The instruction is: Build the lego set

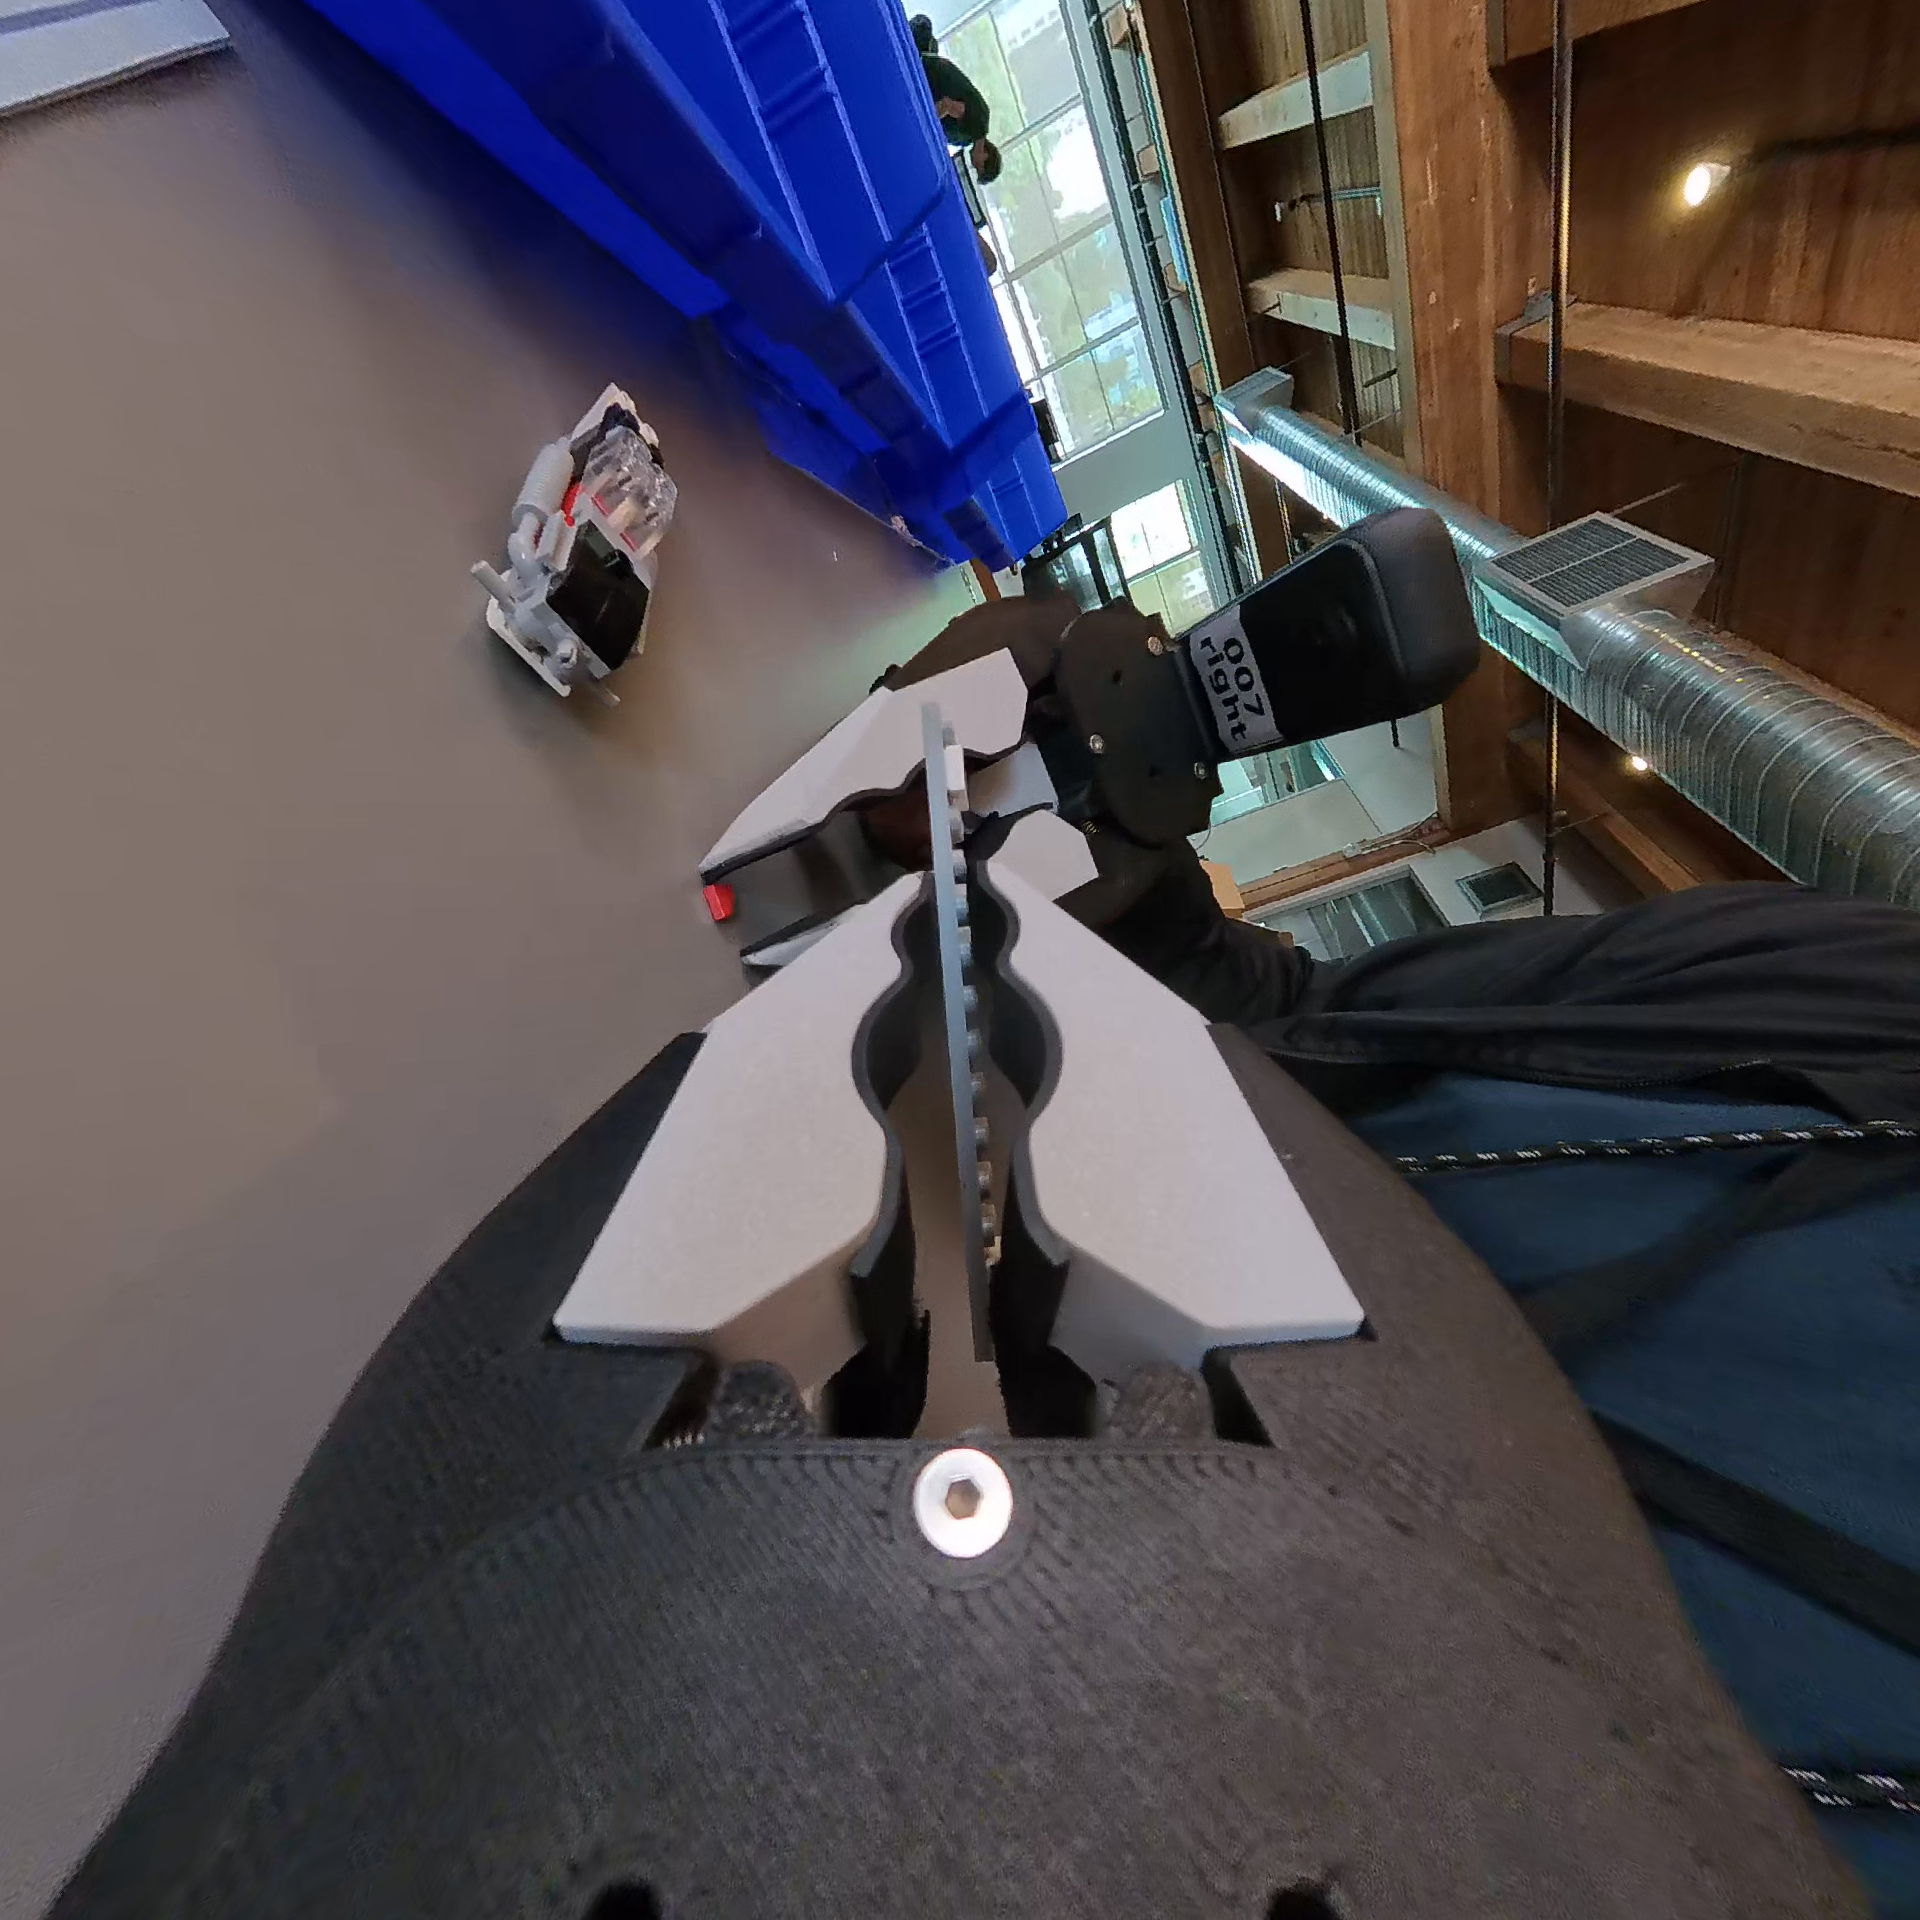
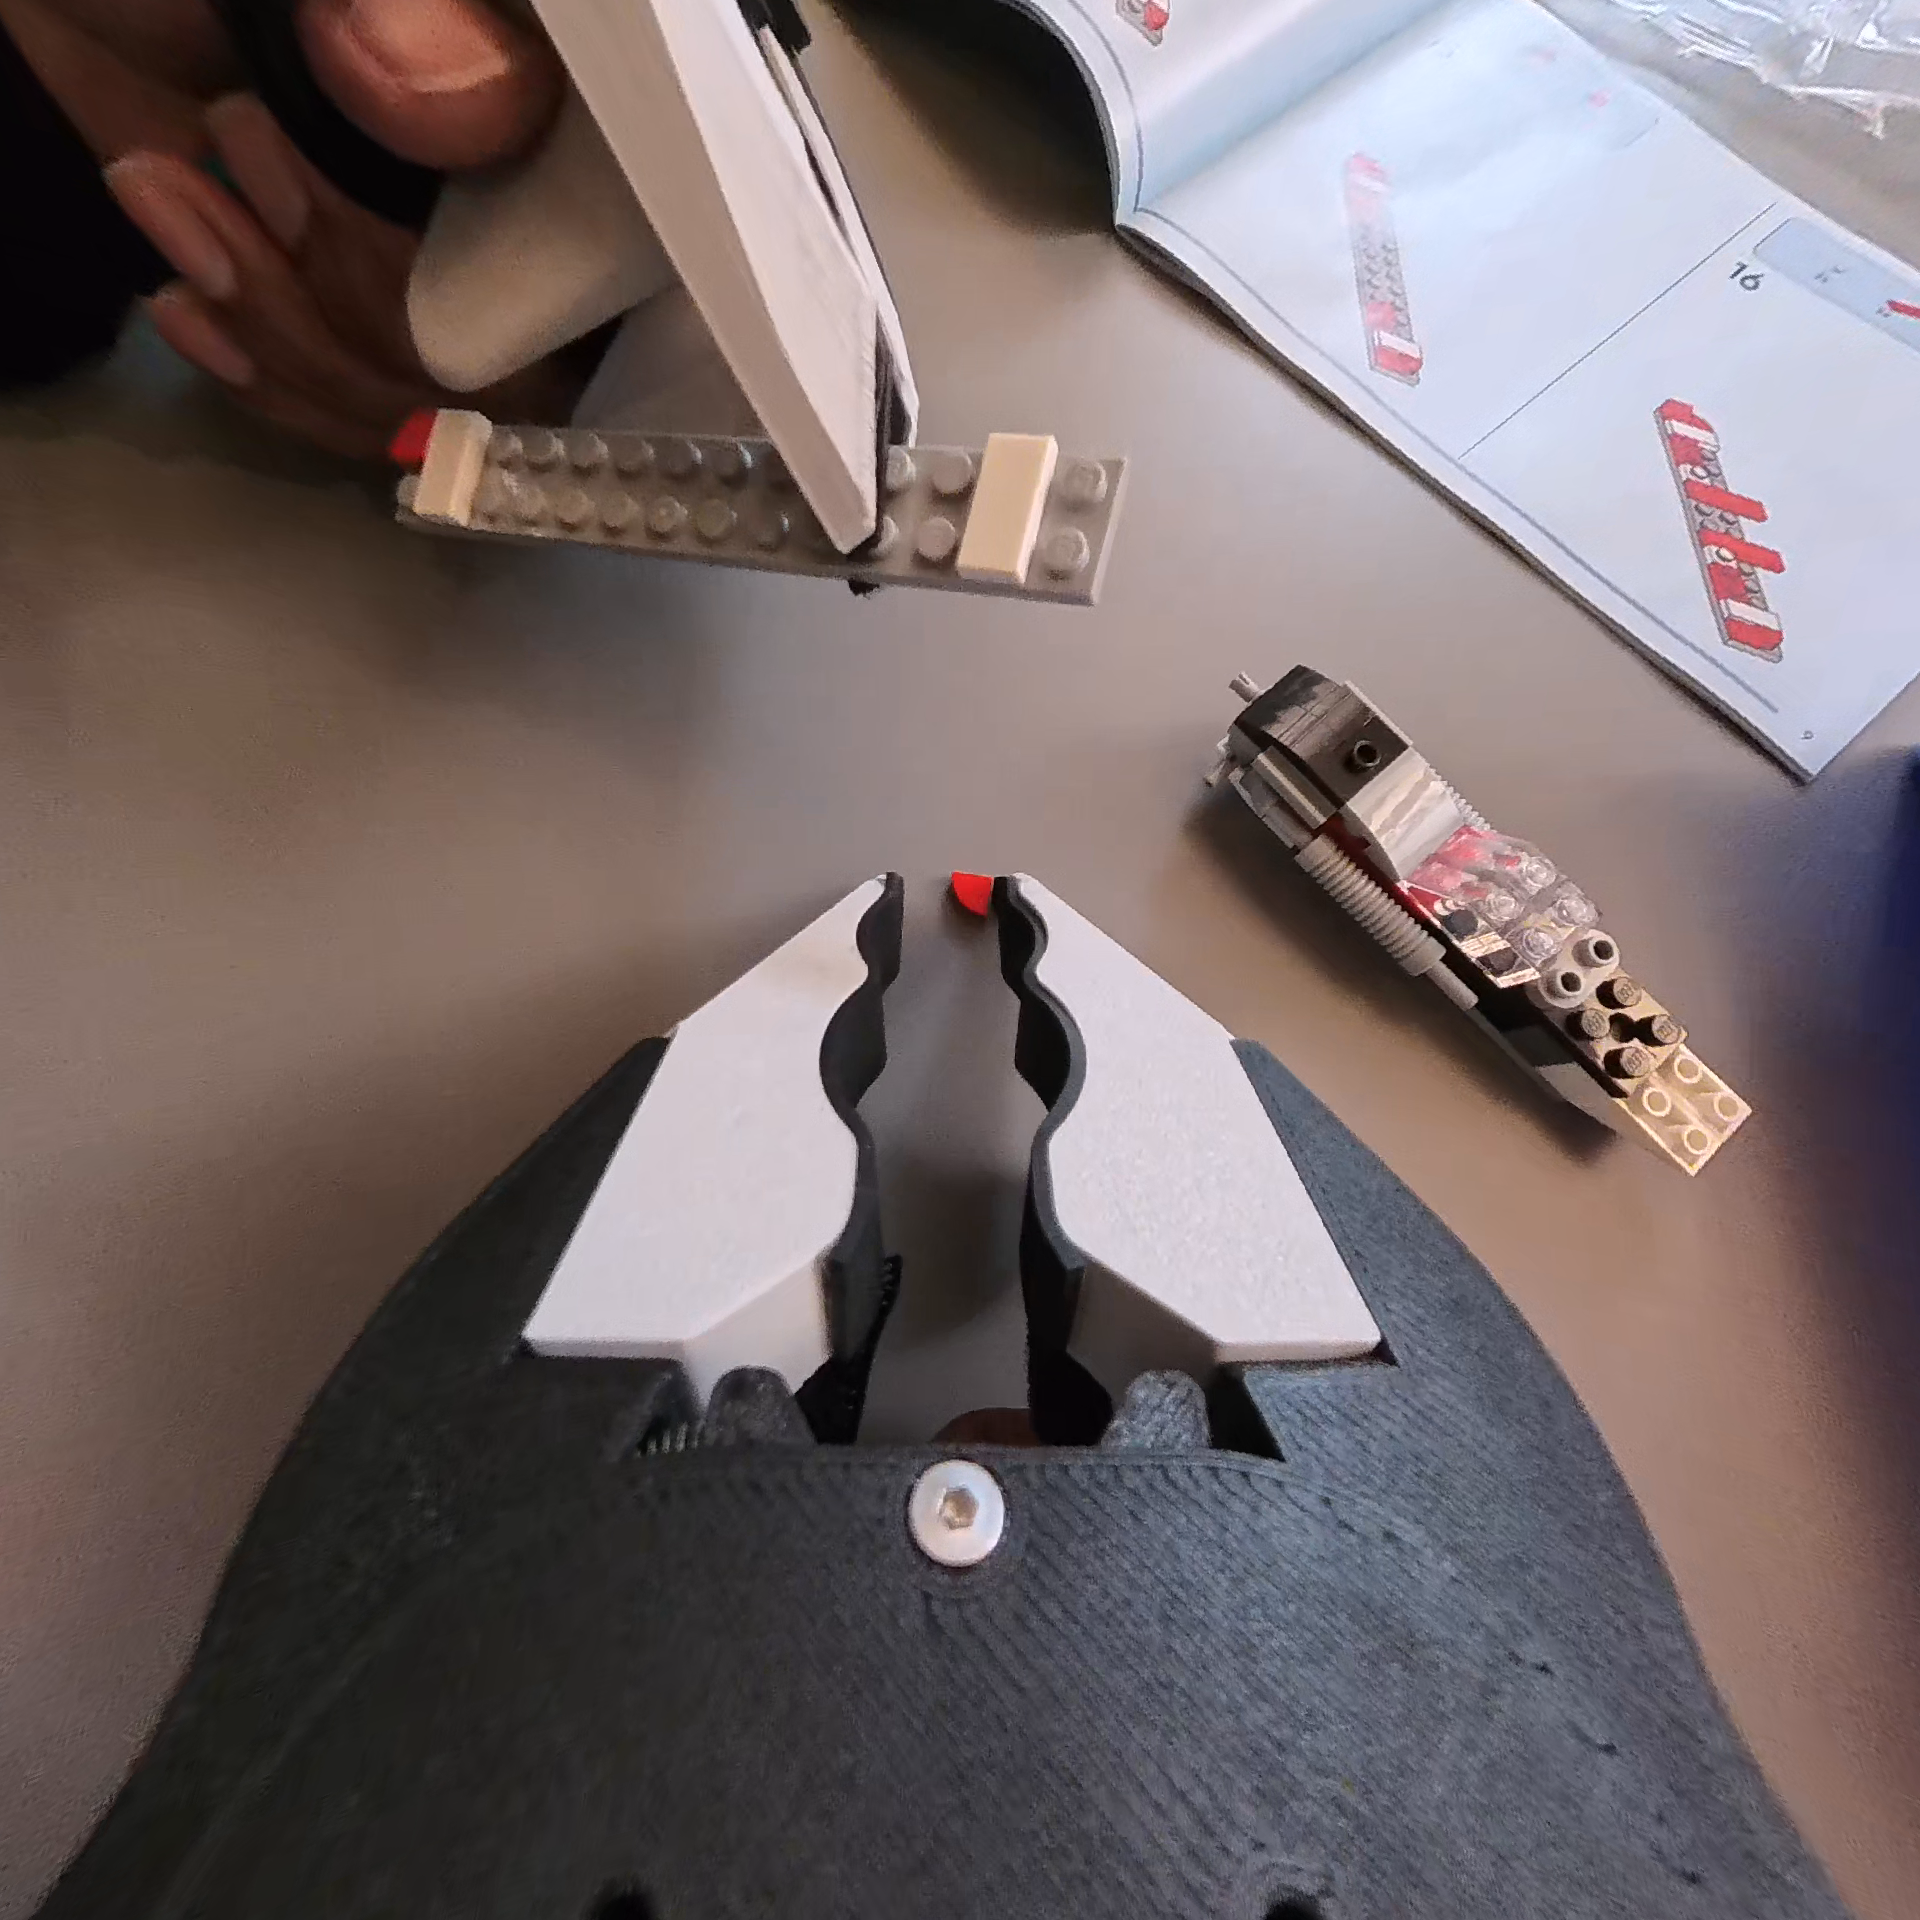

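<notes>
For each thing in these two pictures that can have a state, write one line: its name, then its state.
Left claw: shut on the grey plate.
Grey plate: held off the table, two white tiles and a red piece attached.
Right claw: partly open, a small red piece at its tip.
Instruction booklet: lying open.
Small lego model: partly built, resting on the table.
Blue bins: contents hidden.

The grey table [image 2: 312,779] is bare between the right gripper [image 2: 948,891] and the long grey studded plate [image 2: 758,509] held up by the left gripper [image 2: 873,520], so there is room to pass. To the right lies the small half-built model [image 2: 1455,914] (lying slantwise), and past it the open booklet [image 2: 1507,312]. A row of blue bins [image 1: 831,260] walls off the far edge.
</notes>
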The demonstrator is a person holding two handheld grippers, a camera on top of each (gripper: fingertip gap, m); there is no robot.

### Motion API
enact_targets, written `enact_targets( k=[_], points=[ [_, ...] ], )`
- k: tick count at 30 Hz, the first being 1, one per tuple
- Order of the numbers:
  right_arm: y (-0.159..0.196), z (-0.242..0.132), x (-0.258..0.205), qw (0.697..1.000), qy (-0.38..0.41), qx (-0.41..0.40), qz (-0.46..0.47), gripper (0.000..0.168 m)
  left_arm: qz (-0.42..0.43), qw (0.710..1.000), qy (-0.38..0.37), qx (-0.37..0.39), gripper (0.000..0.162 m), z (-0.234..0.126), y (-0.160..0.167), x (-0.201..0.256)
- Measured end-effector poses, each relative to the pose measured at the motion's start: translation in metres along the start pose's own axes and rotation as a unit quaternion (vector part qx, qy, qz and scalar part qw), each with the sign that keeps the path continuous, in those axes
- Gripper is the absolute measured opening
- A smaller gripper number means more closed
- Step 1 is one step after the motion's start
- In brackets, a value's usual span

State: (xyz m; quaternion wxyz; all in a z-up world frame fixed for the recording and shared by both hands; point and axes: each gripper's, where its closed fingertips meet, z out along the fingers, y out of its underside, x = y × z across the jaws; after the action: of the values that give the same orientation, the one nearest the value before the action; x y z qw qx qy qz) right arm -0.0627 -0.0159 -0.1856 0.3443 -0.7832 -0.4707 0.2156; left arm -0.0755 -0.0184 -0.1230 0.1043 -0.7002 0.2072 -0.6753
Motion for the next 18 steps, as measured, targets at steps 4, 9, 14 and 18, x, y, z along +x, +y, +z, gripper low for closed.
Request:
enact_targets(
  k=[4,9,14,18],
  points=[
    [0.000,0.000,0.006,1.000,0.012,0.000,0.011,0.018,-0.001,1.000,0.001,0.000,0.005,0.000,0.000,0.000],
    [-0.001,0.001,0.011,1.000,0.025,0.000,0.017,0.018,0.000,1.000,0.001,0.000,0.005,0.000,0.000,0.000],
    [-0.001,0.000,0.011,1.000,0.022,0.001,0.017,0.019,-0.001,1.000,0.001,0.001,0.005,0.000,-0.001,0.000],
    [0.000,0.000,0.012,1.000,0.023,0.001,0.019,0.019,-0.001,1.000,0.002,0.001,0.005,0.000,-0.001,0.000]
  ],
)
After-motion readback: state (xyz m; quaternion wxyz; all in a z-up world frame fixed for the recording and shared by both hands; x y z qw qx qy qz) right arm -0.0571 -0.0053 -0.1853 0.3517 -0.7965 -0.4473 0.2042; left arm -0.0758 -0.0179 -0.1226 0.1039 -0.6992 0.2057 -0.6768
